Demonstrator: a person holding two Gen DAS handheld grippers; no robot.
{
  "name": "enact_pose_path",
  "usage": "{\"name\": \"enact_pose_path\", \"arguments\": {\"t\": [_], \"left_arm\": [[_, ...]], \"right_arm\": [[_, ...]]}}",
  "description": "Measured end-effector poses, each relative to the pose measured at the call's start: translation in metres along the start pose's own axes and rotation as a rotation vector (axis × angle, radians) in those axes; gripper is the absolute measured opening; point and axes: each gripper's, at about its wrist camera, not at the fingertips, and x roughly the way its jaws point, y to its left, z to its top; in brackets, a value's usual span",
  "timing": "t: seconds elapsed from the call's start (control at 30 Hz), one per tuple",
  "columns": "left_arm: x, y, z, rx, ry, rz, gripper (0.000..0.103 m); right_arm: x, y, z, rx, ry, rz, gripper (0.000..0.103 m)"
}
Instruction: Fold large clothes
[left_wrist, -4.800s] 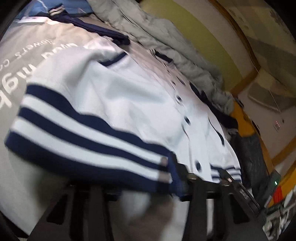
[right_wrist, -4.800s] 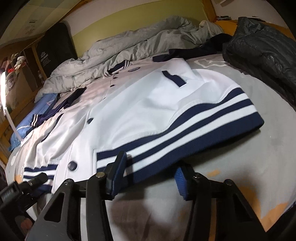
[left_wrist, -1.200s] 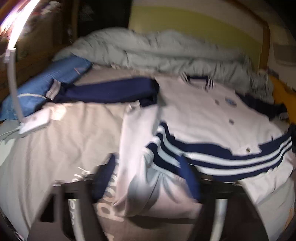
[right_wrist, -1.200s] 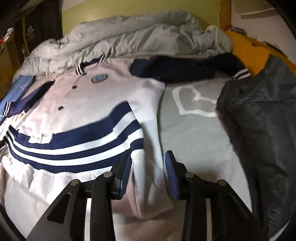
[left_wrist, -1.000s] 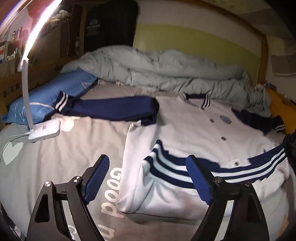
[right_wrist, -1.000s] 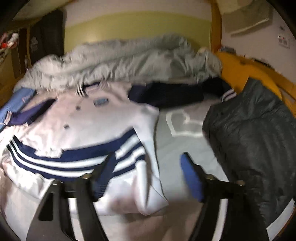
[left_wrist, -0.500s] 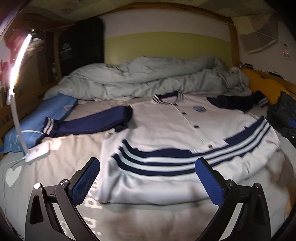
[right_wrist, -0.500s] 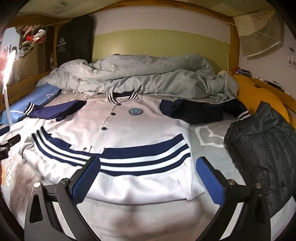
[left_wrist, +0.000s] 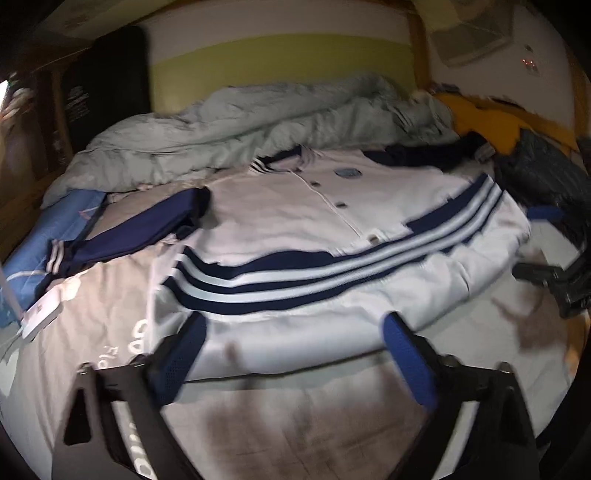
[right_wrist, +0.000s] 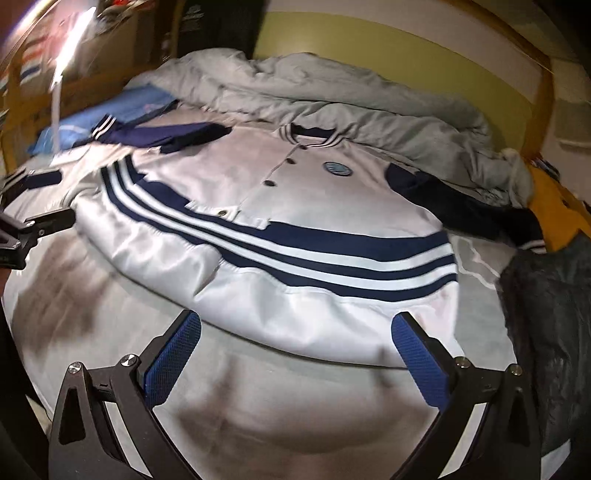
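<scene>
Your jacket (left_wrist: 306, 225) lies front up on the bed (left_wrist: 280, 421), a smooth, slightly glossy white shell with a buttoned placket running up the middle and a round blue badge (right_wrist: 336, 168) on the chest. Its lower part is folded up over the front, so the ribbed navy-and-white striped hem (right_wrist: 295, 243) crosses the body as a band. The collar (right_wrist: 310, 134) points away from you, toward the rumpled grey duvet (left_wrist: 258, 125) at the head of the bed; the folded near edge faces you. The navy sleeves (left_wrist: 125, 229) stretch out to either side, so the long axis now runs sleeve to sleeve, across the bed.

Your left tool (left_wrist: 295, 354) is open. Its jaws have just been closing a little; the blue textured pads stand either side of the near folded edge, with no pressing visible. Your right tool (right_wrist: 295, 350) is spread wide with nothing between the pads, just short of the same edge.

The grey printed sheet is bare between you and the fold, giving open room there. To the right, a dark quilted coat (right_wrist: 546, 332) sits just beside the jacket's right end, and an orange cushion (right_wrist: 554, 206) lies beyond it. To the left, a blue pillow (left_wrist: 55, 229) and a white lamp base (left_wrist: 40, 314) rest near the left sleeve's cuff. The left-wrist view is blurred.
</scene>
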Motion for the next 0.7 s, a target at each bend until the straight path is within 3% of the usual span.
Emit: {"name": "enact_pose_path", "arguments": {"t": [0.17,0.37,0.5,0.67,0.7], "left_arm": [[0.025,-0.008,-0.008,0.068,0.114,-0.062,0.082],[0.048,-0.014,-0.019,0.161,0.169,0.022,0.082],[0.064,-0.010,-0.023,0.198,0.188,0.103,0.082],[0.071,0.023,-0.025,0.127,0.208,0.201,0.083],[0.071,0.033,-0.025,0.094,0.216,0.203,0.083]], "right_arm": [[0.014,0.004,-0.003,-0.069,0.056,0.018,0.102],[0.045,-0.006,-0.014,-0.126,0.165,-0.042,0.101],[0.064,-0.025,-0.014,-0.117,0.192,-0.186,0.098],[0.072,-0.079,-0.010,0.063,0.211,-0.234,0.068],[0.071,-0.086,-0.011,0.089,0.210,-0.213,0.068]]}}
